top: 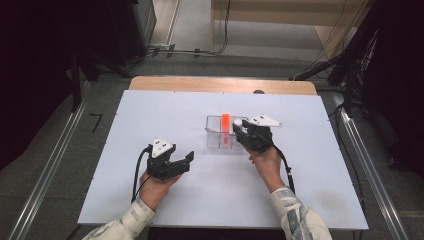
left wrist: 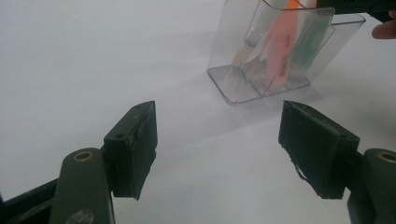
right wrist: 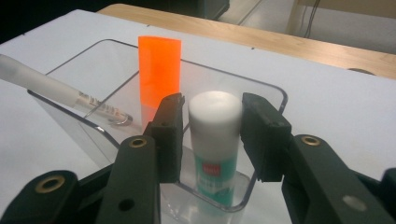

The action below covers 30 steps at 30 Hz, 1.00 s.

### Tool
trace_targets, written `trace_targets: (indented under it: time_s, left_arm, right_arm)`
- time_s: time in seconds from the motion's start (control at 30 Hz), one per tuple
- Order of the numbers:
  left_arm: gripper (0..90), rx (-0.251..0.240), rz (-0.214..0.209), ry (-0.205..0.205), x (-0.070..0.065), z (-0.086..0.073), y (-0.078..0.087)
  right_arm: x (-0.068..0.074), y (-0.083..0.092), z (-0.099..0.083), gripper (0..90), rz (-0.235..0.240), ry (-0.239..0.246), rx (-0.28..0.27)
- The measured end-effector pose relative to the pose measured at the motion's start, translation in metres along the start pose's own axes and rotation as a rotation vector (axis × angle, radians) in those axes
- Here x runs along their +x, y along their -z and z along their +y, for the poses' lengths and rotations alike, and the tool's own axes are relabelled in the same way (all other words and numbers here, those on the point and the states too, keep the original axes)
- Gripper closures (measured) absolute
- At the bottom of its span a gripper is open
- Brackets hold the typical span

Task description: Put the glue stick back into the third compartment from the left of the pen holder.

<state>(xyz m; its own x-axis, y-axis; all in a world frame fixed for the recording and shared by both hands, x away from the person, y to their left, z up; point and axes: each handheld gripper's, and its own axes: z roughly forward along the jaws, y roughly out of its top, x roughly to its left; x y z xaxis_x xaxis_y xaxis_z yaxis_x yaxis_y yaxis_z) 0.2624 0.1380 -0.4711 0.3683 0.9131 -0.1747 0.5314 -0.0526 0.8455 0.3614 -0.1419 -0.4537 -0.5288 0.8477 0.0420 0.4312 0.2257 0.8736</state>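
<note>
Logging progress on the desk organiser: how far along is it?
Done: the orange marker and a pen stand in the clear organiser. In hand: the glue stick sits upright in its compartment between the right gripper jaws, small gaps showing. Left: withdrawing that gripper. The left gripper rests open, empty.

Bare table [top: 150,120] left of clear organizer [top: 214,137]

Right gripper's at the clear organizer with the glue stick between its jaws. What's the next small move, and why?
Probably lift the right gripper straight up and clear. The white-capped green glue stick already stands upright in the transparent plastic desk organizer, beside the orange marker, and a thin gap shows between the pads and the cap, so it looks released.
</note>
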Motion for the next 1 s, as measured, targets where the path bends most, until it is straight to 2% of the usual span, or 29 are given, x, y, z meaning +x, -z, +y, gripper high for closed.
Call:
trace_targets:
  time_s: [0.43,0.73,1.0]
  left_arm:
    - [28.1,-0.002,0.01,0.006,0.003,0.0,0.001]
    - [28.0,0.001,0.022,0.024,0.009,-0.001,0.002]
    - [28.0,-0.008,0.023,0.026,0.009,-0.001,0.002]
  right_arm:
    - [-0.003,0.014,0.001,47.5,0.022,-0.005,-0.009]
    - [-0.019,0.027,-0.006,35.2,0.025,-0.063,0.0]
    - [-0.028,0.042,-0.012,30.2,0.048,-0.074,0.005]
